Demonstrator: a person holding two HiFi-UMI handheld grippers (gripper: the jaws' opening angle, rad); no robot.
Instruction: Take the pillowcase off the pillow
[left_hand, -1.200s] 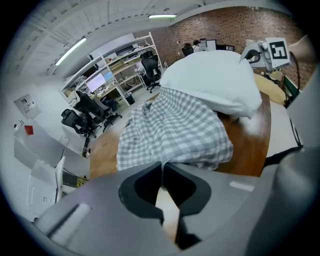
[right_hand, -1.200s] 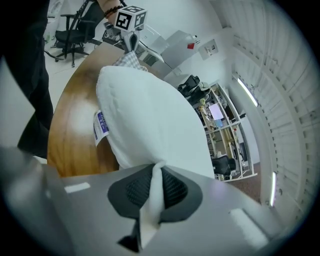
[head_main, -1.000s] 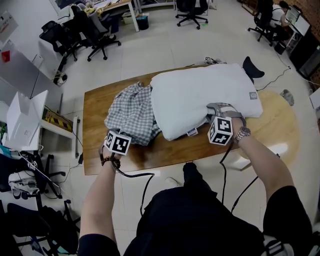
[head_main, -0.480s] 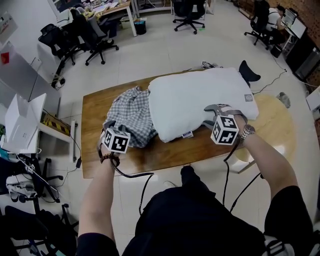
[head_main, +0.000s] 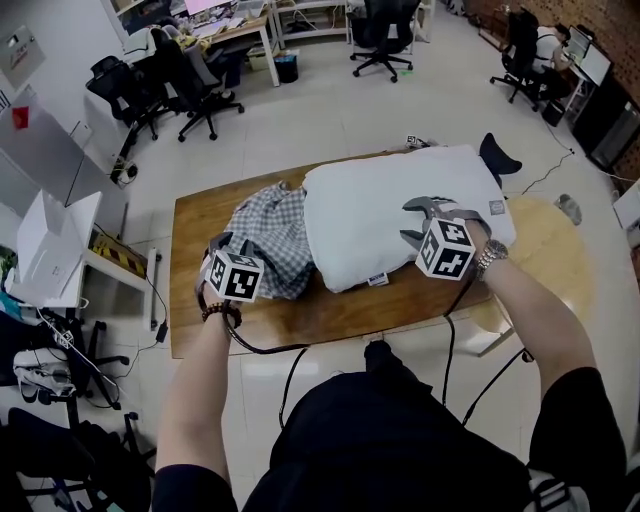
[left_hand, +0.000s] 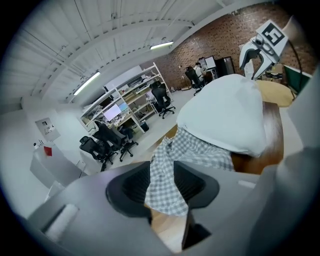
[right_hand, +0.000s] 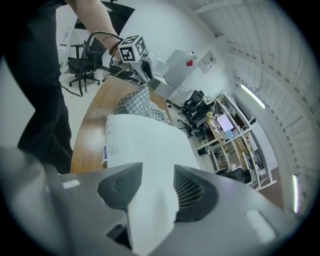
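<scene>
Looked down in the head view on the wooden surface (head_main: 330, 310): white pillow (head_main: 385, 205) across its right half, checked pillowcase (head_main: 268, 235) bunched on the left, touching the pillow's left edge. Could not judge either grip from up there.

Found that only in the gripper views. Saw the left tongs (left_hand: 165, 187), just opened a little wider, yet pinching a taut strip of the checked pillowcase between the pads. Saw the right tongs (right_hand: 152, 192), likewise just widened, closed on a raised peak of the pillow's white fabric. Caught ceiling strip lights (left_hand: 161, 45) in the left gripper view alone.

Spotted a small sewn tag with blue print (head_main: 377, 279) on the pillow's near edge and a grey tag (head_main: 496, 207) at its far right corner; made out no words on either. Noted black-and-white square markers on both cubes. Noticed a red sign (left_hand: 47, 150) on the wall, too small to read.
</scene>
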